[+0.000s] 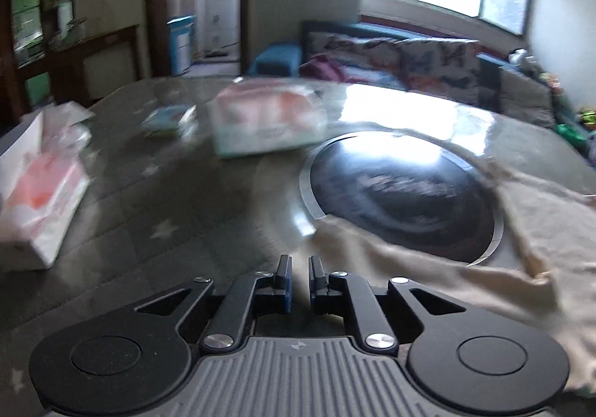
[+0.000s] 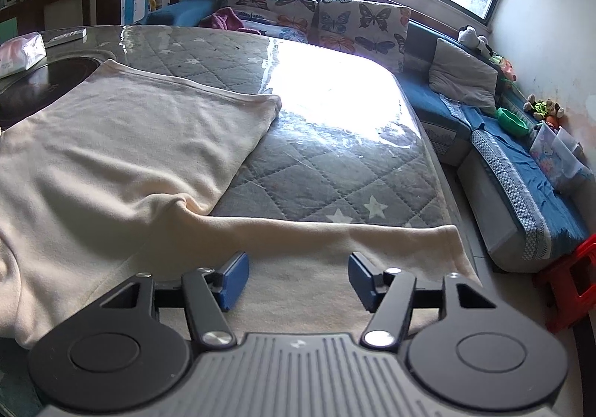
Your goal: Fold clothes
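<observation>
The cream garment (image 2: 123, 141) is lying spread across the counter (image 2: 335, 163), its body reaching away ahead and to the left of the right gripper (image 2: 298, 279), and one sleeve (image 2: 335, 234) is stretching sideways directly beneath and just beyond those fingers. The right fingers are standing well apart with nothing clamped between them; the sleeve cloth is showing in the gap, but the blue pads (image 2: 232, 277) are not pressing on it.

In the left wrist view the left gripper (image 1: 298, 281) is showing its fingers drawn nearly together, a narrow slit remaining, and nothing is caught in that slit. The garment's edge (image 1: 409, 268) is lying just ahead and to the right of those fingers, partly draped over a dark round hob (image 1: 402, 193) set into the counter. A tissue pack (image 1: 41, 189) and a box (image 1: 264, 119) are sitting farther off to the left and ahead; this view is blurred.

By my reading, the work is sitting at the start of a sleeve fold. The next move is calling for the right fingers to lower onto the sleeve, pinch it, and carry it inward over the body, while the left fingers are needing to open before taking the other side.
</observation>
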Tool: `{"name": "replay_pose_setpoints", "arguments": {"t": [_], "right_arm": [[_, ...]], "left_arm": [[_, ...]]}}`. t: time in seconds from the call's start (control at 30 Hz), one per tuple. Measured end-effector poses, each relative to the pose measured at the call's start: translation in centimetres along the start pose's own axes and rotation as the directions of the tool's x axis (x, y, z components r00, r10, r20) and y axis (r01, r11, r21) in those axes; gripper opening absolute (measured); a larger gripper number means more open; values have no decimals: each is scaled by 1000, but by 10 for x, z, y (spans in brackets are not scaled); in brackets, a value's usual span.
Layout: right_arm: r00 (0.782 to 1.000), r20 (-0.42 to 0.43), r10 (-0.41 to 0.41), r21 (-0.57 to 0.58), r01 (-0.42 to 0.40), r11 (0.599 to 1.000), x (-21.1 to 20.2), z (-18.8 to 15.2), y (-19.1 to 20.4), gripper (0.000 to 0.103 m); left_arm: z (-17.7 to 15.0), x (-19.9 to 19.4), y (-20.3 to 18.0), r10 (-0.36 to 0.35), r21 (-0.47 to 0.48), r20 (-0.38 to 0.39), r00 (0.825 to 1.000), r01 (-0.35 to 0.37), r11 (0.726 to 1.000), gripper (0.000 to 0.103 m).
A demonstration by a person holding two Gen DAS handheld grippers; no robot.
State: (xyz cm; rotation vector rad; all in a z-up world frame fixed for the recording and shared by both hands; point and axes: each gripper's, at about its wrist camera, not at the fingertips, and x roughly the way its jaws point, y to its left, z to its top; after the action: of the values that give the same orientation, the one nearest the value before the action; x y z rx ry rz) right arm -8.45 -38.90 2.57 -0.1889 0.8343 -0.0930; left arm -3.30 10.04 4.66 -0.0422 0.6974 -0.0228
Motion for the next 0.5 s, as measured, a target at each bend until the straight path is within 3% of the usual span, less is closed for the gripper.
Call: {"name": "replay_pose_setpoints", "arguments": {"t": [0.17, 0.27, 0.5], "right_arm": [[1000, 2, -1, 8, 1, 1000, 1, 0, 0, 62], [1000, 3, -3, 8, 2, 1000, 2, -1, -1, 63], [1000, -4, 0, 5, 0, 1000, 3, 1, -4, 66]], "left_arm": [[6, 17, -32, -87, 68, -5, 996, 87, 994, 11], [4, 38, -32, -55, 55, -39, 998, 57, 997, 9], [4, 43, -16, 8, 42, -32, 999, -7, 999, 7]]}}
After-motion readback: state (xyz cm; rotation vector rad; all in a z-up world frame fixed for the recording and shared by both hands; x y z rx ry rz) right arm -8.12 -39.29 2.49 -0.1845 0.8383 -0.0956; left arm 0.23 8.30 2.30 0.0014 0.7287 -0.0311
